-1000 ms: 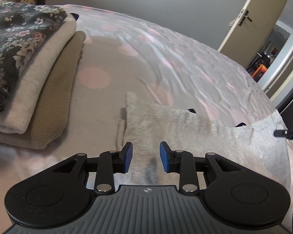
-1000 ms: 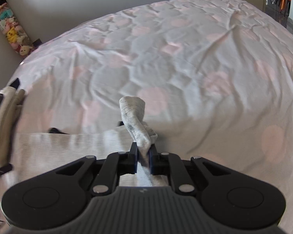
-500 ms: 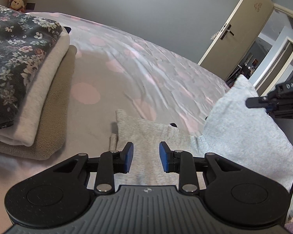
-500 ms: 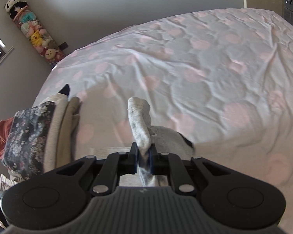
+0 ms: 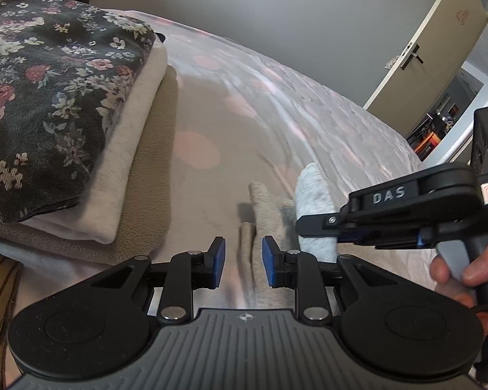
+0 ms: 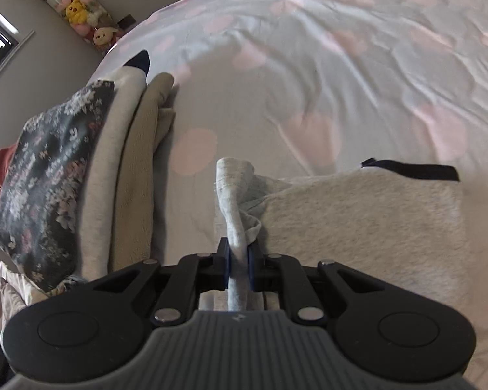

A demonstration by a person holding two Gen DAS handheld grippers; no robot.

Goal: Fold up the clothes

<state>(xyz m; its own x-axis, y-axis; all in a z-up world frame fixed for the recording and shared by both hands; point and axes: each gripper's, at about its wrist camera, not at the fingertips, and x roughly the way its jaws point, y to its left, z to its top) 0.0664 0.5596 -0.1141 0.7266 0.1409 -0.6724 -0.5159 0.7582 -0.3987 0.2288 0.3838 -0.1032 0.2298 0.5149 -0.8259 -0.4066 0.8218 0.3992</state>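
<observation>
A light grey garment point(image 6: 358, 221) lies flat on the bed, with a dark neckline edge at its far side. My right gripper point(image 6: 238, 260) is shut on a folded-up edge of that garment, and the pinched cloth stands up in front of the jaws. In the left wrist view the right gripper point(image 5: 322, 227) comes in from the right with the grey cloth point(image 5: 312, 191) hanging from it, a person's hand point(image 5: 465, 273) on its handle. My left gripper point(image 5: 243, 261) hovers low over the garment's left edge point(image 5: 260, 214). Its jaws are closing, and the blue pads are not pressing on the cloth.
A stack of folded clothes point(image 5: 65, 81) stands on the left of the bed, a dark floral piece on top of cream and tan ones point(image 6: 127, 169). The bedcover point(image 6: 341, 65) is pale with pink dots. A door point(image 5: 423, 48) stands ajar at the back right. Plush toys point(image 6: 78, 9) hang in the corner.
The right gripper has carried the pinched grey edge leftward across the garment toward the stack, doubling it over. The left gripper drifted a little and its jaws have narrowed.
</observation>
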